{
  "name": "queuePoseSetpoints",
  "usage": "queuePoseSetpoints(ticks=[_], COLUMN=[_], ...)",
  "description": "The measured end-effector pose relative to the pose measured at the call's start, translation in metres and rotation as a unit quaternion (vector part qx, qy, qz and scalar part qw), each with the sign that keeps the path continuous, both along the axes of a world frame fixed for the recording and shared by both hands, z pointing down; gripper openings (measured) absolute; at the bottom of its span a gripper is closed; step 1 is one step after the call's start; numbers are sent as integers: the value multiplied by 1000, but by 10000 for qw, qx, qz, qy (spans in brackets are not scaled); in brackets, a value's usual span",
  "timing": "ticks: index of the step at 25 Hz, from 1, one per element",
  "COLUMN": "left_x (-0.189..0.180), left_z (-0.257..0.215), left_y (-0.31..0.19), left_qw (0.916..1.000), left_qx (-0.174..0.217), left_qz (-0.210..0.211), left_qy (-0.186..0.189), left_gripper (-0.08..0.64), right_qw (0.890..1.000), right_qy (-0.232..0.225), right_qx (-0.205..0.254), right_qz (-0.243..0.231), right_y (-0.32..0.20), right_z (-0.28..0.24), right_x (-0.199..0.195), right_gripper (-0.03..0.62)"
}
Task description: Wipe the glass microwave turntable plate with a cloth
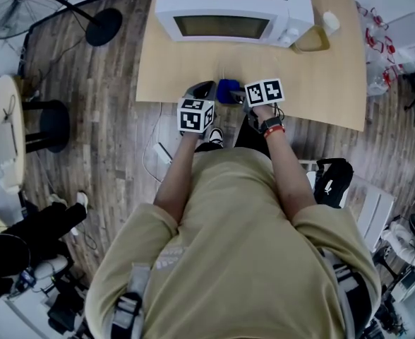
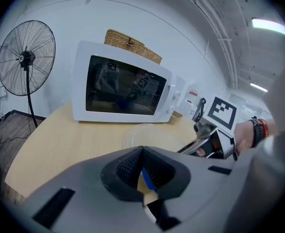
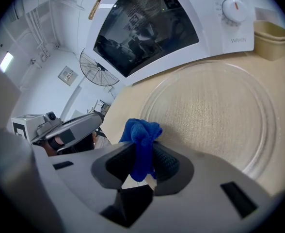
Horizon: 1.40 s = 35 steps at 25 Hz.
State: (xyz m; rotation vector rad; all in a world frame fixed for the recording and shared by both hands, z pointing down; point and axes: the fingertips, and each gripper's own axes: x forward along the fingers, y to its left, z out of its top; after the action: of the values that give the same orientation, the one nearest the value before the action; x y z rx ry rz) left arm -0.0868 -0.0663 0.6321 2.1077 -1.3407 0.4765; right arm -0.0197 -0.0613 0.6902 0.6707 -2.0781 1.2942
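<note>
A standing fan [image 2: 26,57] stood off the table's nine o'clock side. The left gripper [image 2: 141,165] hovered at the near edge of the wooden table [image 1: 320,83], its jaws pressed together at the tips. They held nothing that could be named, only a thin blue sliver in the gap behind them that could not be identified. Just to its three o'clock, the right gripper [image 3: 142,161] had its jaws pinching a bunched blue cloth [image 3: 141,140], whose wad stuck out past the tips. The glass turntable plate [image 3: 215,106] lay flat on the table at twelve o'clock from both grippers, between them and the white microwave [image 1: 232,6]. A beige container [image 3: 273,35] sat near the microwave, at the plate's two o'clock. The cloth sat over the plate's rim at about eight o'clock, and whether it touched the glass could not be told. Wiping looked about to begin. To do it well, the right gripper would probably need to keep a firm pinch, lower the wad until it flattened on the glass, and sweep in arcs following the rim, working inward. The plate seemed likely to skid or spin on the smooth wood. So the left gripper could steady its nine o'clock edge, with light pressure on the glass.
</note>
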Motion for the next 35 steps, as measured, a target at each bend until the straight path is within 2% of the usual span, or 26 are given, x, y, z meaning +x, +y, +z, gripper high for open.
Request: queuePoseSetpoints(ticks=[14,35], left_x=[33,59], left_z=[2,3], left_y=[-11,-18], left_qw=[9993,9973], left_qx=[-4,-27], left_qz=[357,708], left_qy=[124,206], left_gripper=[18,18], right_qw=[9995,9969], right_qy=[122,182], right_qx=[-17,-29], right_qz=[296,770], right_y=[-3,-7], right_z=[0,-1], right_x=[28,73], right_gripper=[118,118])
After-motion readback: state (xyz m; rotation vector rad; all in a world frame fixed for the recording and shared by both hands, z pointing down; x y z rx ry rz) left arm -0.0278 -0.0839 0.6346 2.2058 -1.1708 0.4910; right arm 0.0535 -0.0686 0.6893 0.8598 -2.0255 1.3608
